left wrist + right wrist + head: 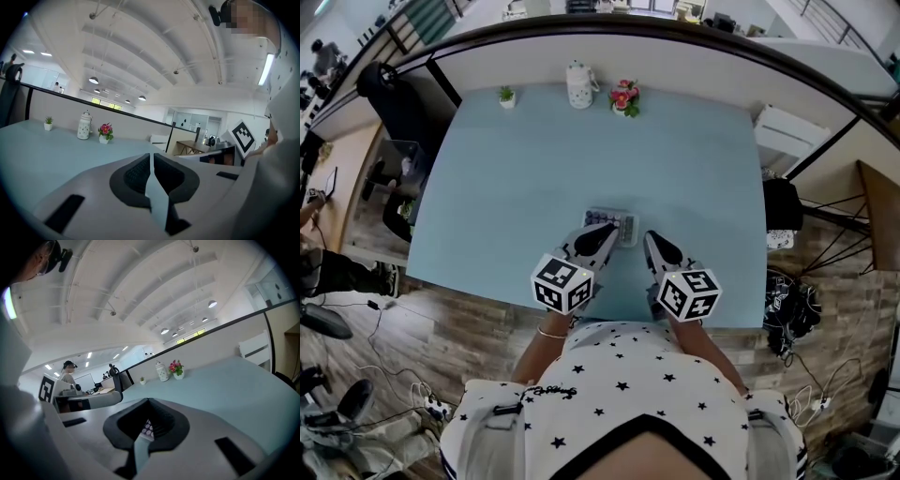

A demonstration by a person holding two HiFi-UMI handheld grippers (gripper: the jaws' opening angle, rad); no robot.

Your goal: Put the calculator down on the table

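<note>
The calculator lies flat on the counter, right at the tip of the left claw and just left of the right claw — both claws are closed tight with nothing between them. It looks light, stiff and slick-cased, so any regrip would probably best pinch its thin near edge — clear of the keys.
</note>
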